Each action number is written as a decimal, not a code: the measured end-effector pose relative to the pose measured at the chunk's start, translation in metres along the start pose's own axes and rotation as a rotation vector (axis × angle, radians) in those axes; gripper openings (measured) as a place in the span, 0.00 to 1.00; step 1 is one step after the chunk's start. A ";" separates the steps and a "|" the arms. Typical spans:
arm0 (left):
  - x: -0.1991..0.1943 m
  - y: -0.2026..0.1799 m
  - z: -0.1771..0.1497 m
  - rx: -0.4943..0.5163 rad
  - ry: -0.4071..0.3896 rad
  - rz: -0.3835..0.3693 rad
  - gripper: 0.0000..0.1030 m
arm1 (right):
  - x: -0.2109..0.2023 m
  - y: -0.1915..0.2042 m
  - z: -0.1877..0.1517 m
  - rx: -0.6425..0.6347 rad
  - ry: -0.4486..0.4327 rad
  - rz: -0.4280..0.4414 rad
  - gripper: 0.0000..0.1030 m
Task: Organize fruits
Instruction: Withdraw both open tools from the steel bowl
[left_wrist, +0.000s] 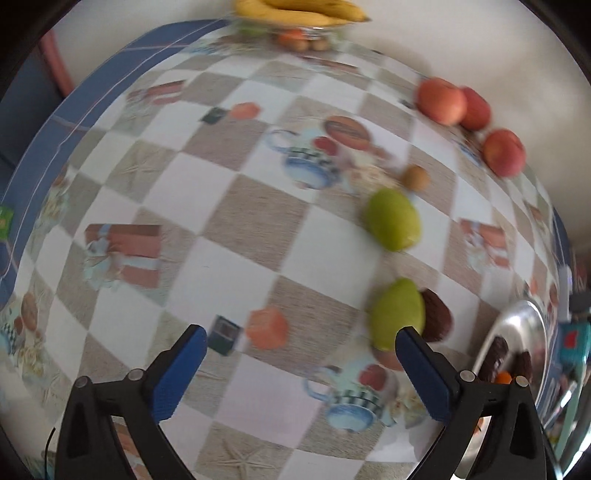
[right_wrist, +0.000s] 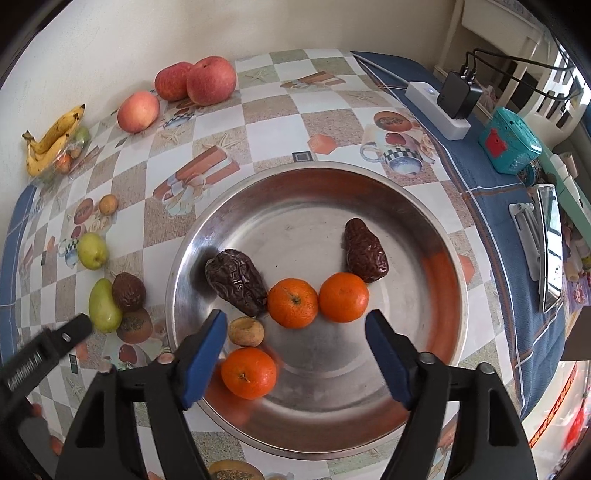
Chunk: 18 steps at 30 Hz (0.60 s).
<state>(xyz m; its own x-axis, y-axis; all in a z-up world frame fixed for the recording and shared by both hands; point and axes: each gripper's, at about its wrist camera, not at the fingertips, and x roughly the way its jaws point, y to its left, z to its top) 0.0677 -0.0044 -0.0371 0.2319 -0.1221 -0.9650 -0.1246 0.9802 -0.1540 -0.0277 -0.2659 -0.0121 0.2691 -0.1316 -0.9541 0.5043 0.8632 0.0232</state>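
A steel plate holds three tangerines, two dried dates and a small brown fruit. My right gripper hangs open and empty over the plate's near side. Left of the plate lie two green fruits and a date. My left gripper is open and empty above the tablecloth; its right finger is close to the near green fruit and the date. The plate's rim shows at right. The left gripper's finger enters the right wrist view.
Three apples and a banana bunch over a bag of small fruit lie along the far wall. A small brown fruit lies alone. A power strip, teal box and phone stand sit at the right.
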 end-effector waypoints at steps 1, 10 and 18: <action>-0.001 0.006 0.002 -0.014 -0.005 0.012 1.00 | 0.000 0.002 0.000 -0.003 0.000 -0.002 0.77; -0.016 0.046 0.016 -0.106 -0.074 0.055 1.00 | -0.003 0.033 0.000 -0.073 -0.035 -0.014 0.95; -0.014 0.038 0.019 -0.068 -0.076 0.041 1.00 | -0.002 0.076 -0.006 -0.175 -0.033 0.035 0.95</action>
<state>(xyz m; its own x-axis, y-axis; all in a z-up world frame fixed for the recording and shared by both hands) 0.0778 0.0379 -0.0254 0.2975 -0.0671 -0.9524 -0.2003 0.9710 -0.1310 0.0048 -0.1974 -0.0104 0.3118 -0.1134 -0.9434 0.3444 0.9388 0.0010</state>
